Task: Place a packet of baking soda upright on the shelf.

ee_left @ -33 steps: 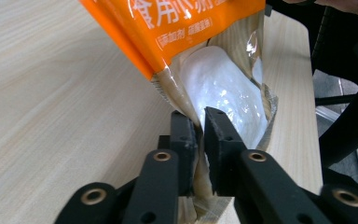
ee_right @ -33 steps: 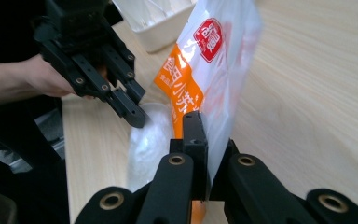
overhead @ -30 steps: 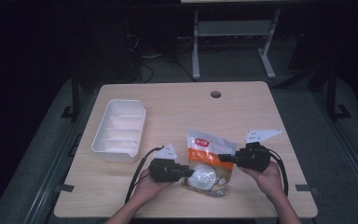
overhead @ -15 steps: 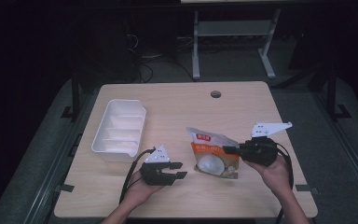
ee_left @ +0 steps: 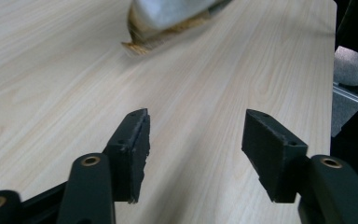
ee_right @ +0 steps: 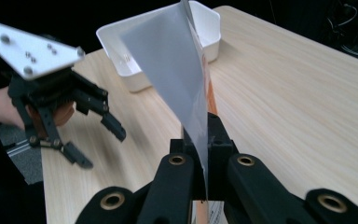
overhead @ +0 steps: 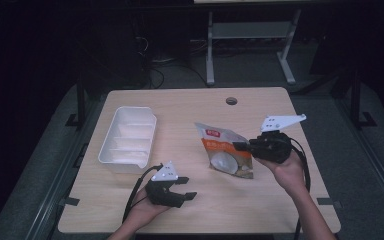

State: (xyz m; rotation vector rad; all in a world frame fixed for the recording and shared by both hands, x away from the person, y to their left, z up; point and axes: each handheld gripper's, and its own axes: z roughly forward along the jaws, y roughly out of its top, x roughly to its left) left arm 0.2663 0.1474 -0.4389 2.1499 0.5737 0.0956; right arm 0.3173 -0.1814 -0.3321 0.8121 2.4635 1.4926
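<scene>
An orange and white snack bag [overhead: 223, 152] stands tilted over the middle right of the wooden table [overhead: 180, 107]. My right gripper [overhead: 240, 146] is shut on its right edge. In the right gripper view the jaws are clamped [ee_right: 207, 135] on the bag's silver back [ee_right: 177, 70]. My left gripper [overhead: 186, 188] is open near the front edge, left of the bag and apart from it. In the left gripper view the fingers [ee_left: 133, 147] are spread [ee_left: 196, 144] over bare wood, with the bag's lower edge [ee_left: 168, 18] blurred beyond them. I cannot tell whether the bag touches the table.
A white divided tray [overhead: 127, 137] sits at the table's left, also visible behind the bag [ee_right: 140, 79] in the right gripper view. A cable hole [overhead: 231, 101] is near the far edge. Dark floor and a metal frame [overhead: 250, 35] lie beyond the table.
My left gripper let go of the bag, opened and drew back toward the front left. My right gripper carried the bag up and to the right.
</scene>
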